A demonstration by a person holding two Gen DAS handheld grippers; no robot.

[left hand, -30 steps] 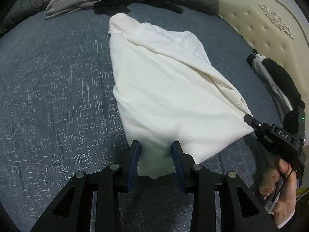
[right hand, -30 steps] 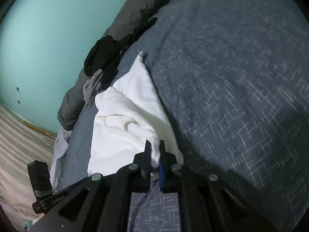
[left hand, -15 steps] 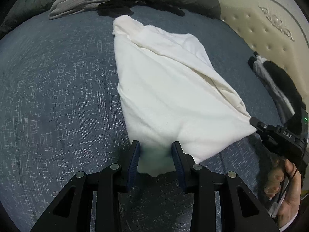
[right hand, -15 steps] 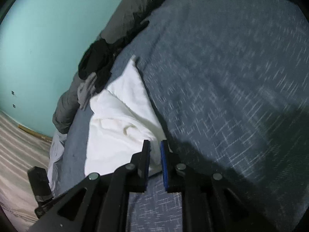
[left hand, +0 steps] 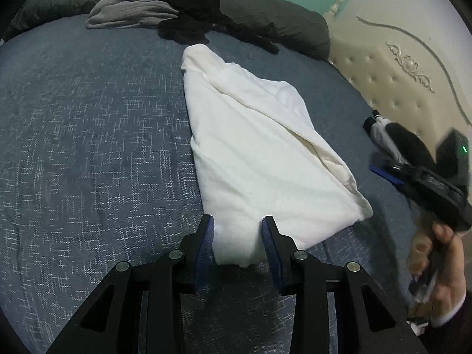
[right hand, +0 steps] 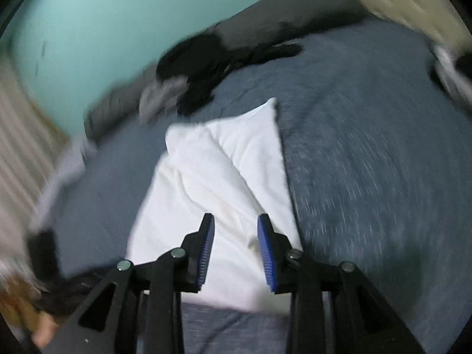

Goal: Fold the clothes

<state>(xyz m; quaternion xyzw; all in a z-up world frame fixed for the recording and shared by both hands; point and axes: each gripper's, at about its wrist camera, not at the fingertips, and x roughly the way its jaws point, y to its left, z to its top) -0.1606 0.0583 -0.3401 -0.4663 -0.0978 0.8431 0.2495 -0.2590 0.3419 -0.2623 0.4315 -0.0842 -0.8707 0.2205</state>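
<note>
Black clothes (left hand: pixel 188 14) and a grey top (left hand: pixel 129 13) are heaped at the bed's (left hand: pixel 88 135) far edge, and more dark stuff sits by the headboard (left hand: pixel 392 67). My white garment (left hand: pixel 256 153) lies mid-bed, its long axis running from me toward that heap. Left gripper (left hand: pixel 238 237) is clenched on its near corner. Right gripper (right hand: pixel 235 249) (blurry) has just been opening, the cloth loose between its jaws.

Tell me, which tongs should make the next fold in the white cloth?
Left. The left tongs seem to hold the white cloth by its near corner. The right tongs have just been opening, with nothing gripped, above the cloth.
</note>
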